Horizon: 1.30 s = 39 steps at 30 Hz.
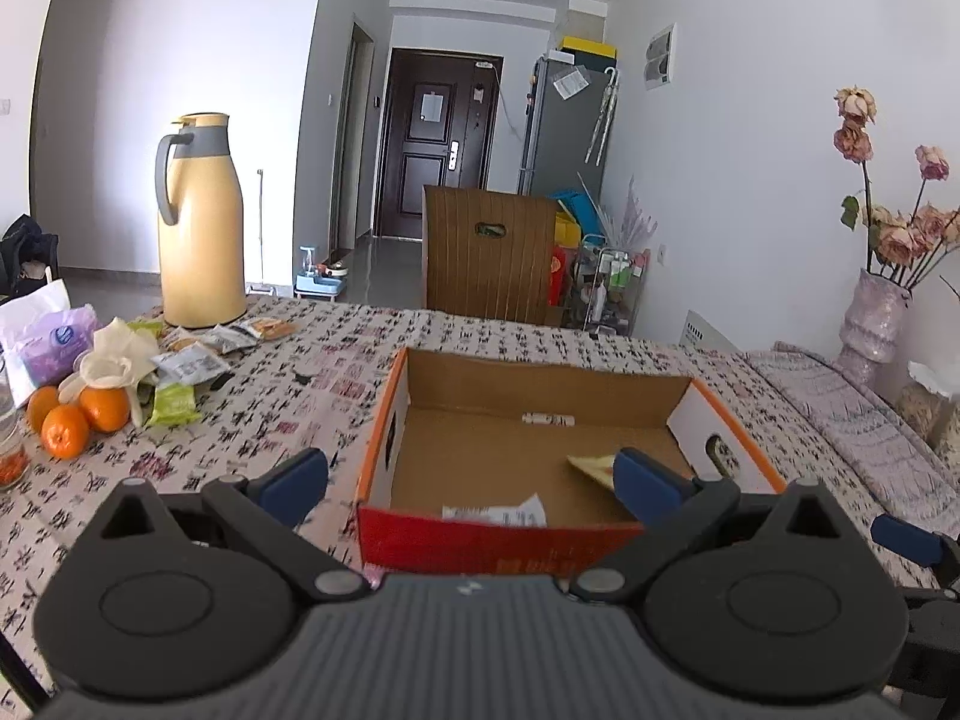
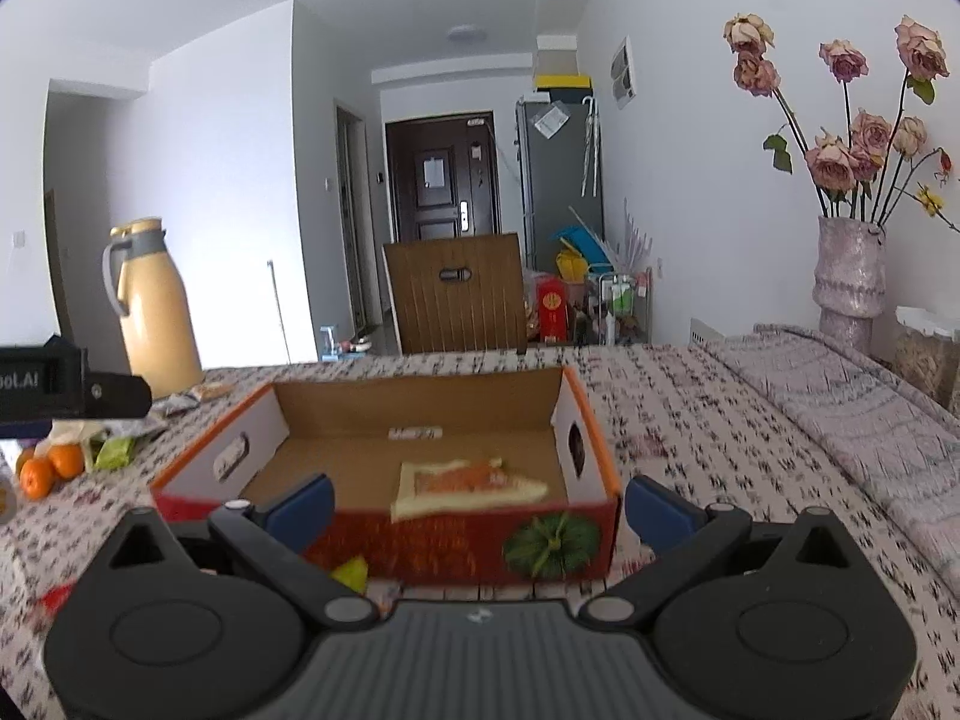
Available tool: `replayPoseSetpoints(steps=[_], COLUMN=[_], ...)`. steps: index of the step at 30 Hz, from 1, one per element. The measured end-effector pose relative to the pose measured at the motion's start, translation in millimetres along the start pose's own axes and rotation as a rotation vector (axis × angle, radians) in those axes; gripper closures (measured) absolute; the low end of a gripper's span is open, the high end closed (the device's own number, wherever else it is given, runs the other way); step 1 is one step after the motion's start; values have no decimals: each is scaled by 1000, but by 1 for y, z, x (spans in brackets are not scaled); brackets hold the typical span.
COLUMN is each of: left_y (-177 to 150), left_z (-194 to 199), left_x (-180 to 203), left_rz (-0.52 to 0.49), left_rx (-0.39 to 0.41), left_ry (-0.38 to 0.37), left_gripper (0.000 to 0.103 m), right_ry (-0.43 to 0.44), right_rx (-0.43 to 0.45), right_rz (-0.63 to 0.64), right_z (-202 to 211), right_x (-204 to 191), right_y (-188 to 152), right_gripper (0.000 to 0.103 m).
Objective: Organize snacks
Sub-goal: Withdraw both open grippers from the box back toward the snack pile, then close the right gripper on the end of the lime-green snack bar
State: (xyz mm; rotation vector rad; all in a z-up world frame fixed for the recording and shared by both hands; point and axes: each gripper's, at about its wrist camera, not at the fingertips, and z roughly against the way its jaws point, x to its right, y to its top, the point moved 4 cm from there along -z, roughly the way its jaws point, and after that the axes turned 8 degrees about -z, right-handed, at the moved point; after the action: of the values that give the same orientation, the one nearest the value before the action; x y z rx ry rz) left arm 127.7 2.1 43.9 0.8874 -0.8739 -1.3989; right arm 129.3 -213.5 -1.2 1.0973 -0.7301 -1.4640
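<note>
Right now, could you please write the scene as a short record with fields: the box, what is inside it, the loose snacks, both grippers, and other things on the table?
box: open cardboard box, red front with pumpkin picture, on the patterned tablecloth
inside box: one yellow-orange snack packet
loose snacks: pile of snack packets beside the thermos
left gripper: open, empty
right gripper: open, empty
other: oranges, vase of dried roses

**Around the patterned table**

A tan thermos jug (image 1: pixel 201 222) with a grey handle stands at the far left of the tablecloth (image 1: pixel 288 402). Three oranges (image 1: pixel 78 417) sit near a purple tissue pack (image 1: pixel 51 348). A wooden chair (image 2: pixel 456 294) faces the far edge. Dried roses (image 2: pixel 840 120) fill a pink vase (image 2: pixel 849 276) on the right.
</note>
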Motion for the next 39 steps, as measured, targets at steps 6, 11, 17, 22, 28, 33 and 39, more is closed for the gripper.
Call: replayPoseSetpoints(steps=[6, 11, 17, 22, 28, 33, 39], left_y=[-25, -53, -85, -100, -106, -111, -114], left_z=[19, 28, 41, 47, 48, 48, 49], left_x=[-4, -9, -15, -20, -18, -17, -16], left_rz=[-29, -26, -32, -32, -39, -38, -35], left_rx=[-17, -54, -85, -107, -123, -134, -149], left_ry=[-14, -25, -39, -40, -50, -53, -51], left_gripper=[0, 0, 0, 0, 0, 0, 0], right_ry=[-9, -23, -31, -49, -72, -74, -67], right_rx=[-51, -115, -180, -220, -241, -266, -286], right_rz=[21, 18, 19, 13, 19, 37, 52], right_z=[21, 33, 43, 48, 46, 49, 54], right_x=[-1, 2, 5, 3, -5, -7, 5], right_y=[-28, -52, -77, -95, -103, -110, -115], right_gripper=[0, 0, 0, 0, 6, 29, 58])
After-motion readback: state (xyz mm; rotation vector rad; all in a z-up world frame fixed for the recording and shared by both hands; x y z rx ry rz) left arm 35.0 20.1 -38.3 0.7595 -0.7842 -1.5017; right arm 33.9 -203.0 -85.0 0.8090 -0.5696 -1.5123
